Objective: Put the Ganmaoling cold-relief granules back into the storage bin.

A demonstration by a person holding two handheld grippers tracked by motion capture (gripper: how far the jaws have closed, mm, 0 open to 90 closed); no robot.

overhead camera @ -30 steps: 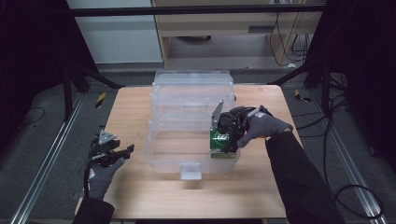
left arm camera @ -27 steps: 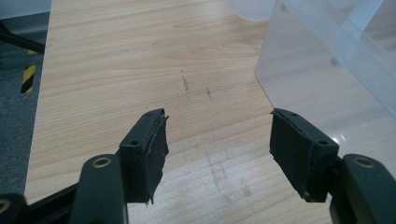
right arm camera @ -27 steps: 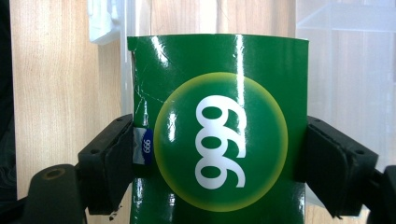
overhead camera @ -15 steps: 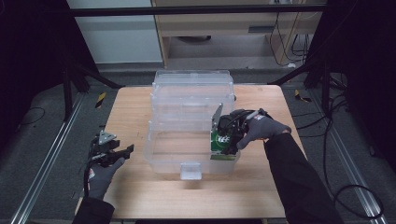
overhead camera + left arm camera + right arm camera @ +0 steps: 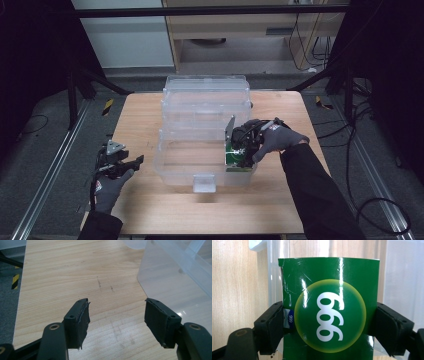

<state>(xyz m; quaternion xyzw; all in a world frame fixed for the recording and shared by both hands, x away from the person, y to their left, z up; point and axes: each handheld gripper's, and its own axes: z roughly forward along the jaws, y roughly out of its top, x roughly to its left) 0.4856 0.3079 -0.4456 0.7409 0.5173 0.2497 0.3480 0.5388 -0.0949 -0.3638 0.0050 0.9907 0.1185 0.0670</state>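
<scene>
A glossy green carton (image 5: 329, 285) printed with "999" stands between my right gripper's (image 5: 329, 330) pads, which press on its two sides. From the high view, that right gripper (image 5: 236, 152) holds the green carton (image 5: 231, 160) inside the right end of a clear plastic bin (image 5: 167, 172), low against its near right corner. My left gripper (image 5: 134, 162) rests over the table left of the bin. Its jaws stand wide apart around bare wood, as the left gripper (image 5: 117, 315) view shows.
The bin's clear lid (image 5: 206, 92) stands raised behind it, and a latch tab (image 5: 204, 184) juts from its front wall. The bin's wall (image 5: 175, 277) lies just right of the left jaws. The wooden table (image 5: 140, 120) ends in dark floor and metal rails on both sides.
The right gripper with the green carton has eased slightly lower and nearer in the bin. The left gripper has stayed where it was.
</scene>
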